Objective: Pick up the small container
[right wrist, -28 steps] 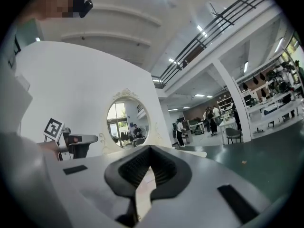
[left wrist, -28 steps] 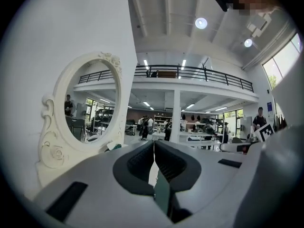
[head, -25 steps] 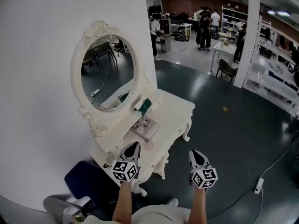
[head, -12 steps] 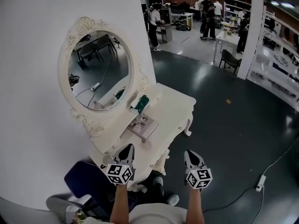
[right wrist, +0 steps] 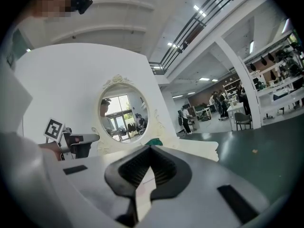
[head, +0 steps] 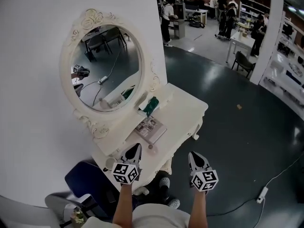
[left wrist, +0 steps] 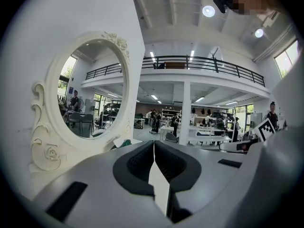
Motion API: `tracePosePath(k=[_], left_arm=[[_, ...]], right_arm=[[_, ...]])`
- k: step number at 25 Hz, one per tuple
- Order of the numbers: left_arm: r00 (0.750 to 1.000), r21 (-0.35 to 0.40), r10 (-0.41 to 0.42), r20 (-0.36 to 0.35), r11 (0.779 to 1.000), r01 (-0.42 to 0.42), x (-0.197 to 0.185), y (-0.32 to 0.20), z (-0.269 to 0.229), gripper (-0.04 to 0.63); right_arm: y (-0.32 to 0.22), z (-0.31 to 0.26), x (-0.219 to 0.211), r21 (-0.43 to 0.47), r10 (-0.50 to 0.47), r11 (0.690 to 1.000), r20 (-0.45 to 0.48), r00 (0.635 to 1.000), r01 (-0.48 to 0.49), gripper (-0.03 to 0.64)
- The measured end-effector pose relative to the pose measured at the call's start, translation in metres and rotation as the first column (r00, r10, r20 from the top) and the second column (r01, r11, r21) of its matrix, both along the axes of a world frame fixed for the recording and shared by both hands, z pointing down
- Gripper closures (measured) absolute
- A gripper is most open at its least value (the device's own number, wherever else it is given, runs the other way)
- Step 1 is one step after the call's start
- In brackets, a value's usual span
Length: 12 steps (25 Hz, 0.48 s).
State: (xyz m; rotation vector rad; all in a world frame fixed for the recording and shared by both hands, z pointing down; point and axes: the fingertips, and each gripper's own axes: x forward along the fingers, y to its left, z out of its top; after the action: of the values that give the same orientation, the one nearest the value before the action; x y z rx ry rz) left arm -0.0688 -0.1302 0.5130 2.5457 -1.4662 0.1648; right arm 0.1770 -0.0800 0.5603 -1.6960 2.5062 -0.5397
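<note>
Small white round container (head: 109, 163) sits untouched on white ornate bench (head: 187, 110). Left claw (head: 136, 148) and right claw (head: 194, 156), closed, empty, have edged closer; approach only.

The counter (head: 185, 110) is seen from steeply above in the head view; its oval mirror (head: 107, 65) is shared, seen nearly level along the left claw (left wrist: 153, 143) and right claw (right wrist: 150, 147).

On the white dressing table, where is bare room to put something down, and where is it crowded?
Bare: the far end of the dressing table, beyond the green object. Crowded: below the mirror, with that object, a flat booklet and a small pale container at the near end.
</note>
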Motion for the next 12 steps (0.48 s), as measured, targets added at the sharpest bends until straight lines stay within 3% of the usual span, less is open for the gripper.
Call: tracePosePath(k=[6,12], left_arm=[[1.0,-0.006,-0.008,0.003,1.0,0.008,-0.006,-0.039,0.013,0.566],[0.999,-0.058,0.041,-0.021,0.997,-0.042,-0.01,-0.074,0.033,0.566]], right_arm=[[-0.041,0.004,-0.014,-0.009,-0.045,0.999,-0.026,0.999,0.045,0.601],[-0.085,0.001,-0.025,-0.027,-0.031,0.999,-0.094,0.995,0.028,0.601]])
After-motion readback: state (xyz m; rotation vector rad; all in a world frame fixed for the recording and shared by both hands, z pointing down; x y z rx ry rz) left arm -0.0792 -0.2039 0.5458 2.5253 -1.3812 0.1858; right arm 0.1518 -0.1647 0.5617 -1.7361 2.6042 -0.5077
